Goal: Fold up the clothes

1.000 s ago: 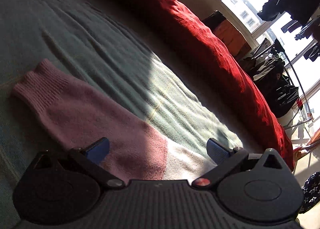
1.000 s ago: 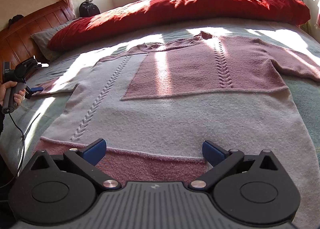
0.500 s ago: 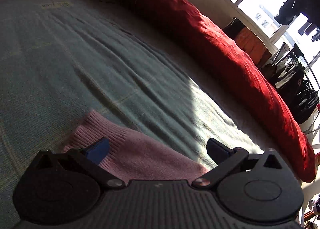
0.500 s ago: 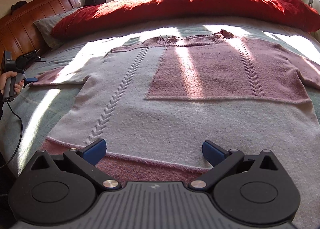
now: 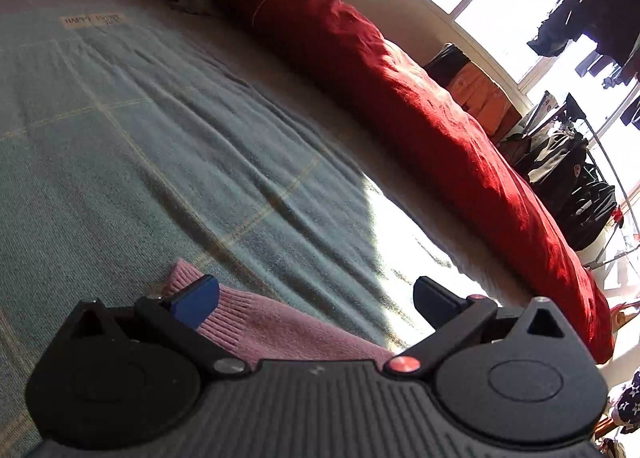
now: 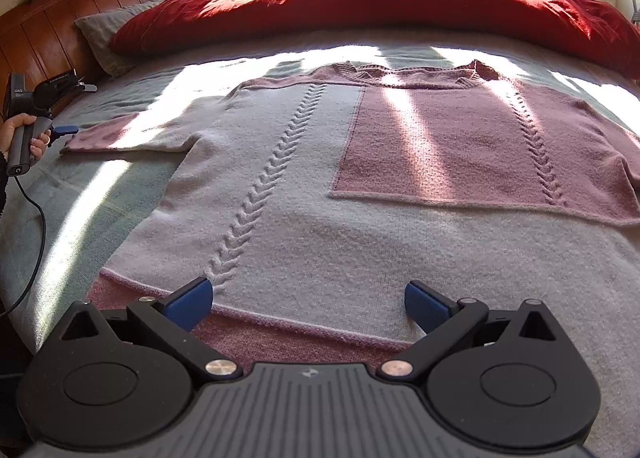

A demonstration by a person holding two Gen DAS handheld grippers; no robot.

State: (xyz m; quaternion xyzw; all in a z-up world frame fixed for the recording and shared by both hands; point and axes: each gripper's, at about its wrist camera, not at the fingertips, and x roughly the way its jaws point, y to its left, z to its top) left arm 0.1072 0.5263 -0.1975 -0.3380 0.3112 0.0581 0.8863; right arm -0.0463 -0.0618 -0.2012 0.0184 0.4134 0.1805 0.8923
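A pink and pale grey knit sweater (image 6: 304, 177) lies flat, front up, on the bed, collar at the far side, hem towards me. Its left sleeve (image 6: 120, 135) stretches out to the left. My right gripper (image 6: 308, 300) is open, just above the pink hem band (image 6: 280, 332). My left gripper (image 5: 316, 294) is open over the ribbed pink sleeve cuff (image 5: 256, 318), which lies between its fingers. In the right wrist view the left gripper (image 6: 64, 130) shows at the sleeve's end, held by a hand.
A long red duvet (image 6: 360, 5) lies along the far side of the bed, with a grey pillow (image 6: 108, 37) and wooden headboard (image 6: 60, 25) at the left. The blue-green bedspread (image 5: 160, 145) lies under everything. Dark clothes (image 5: 576, 185) hang by the window.
My left gripper has slid back along the sleeve to its cuff end, so less sleeve shows. My right gripper has shifted slightly, staying open over the hem.
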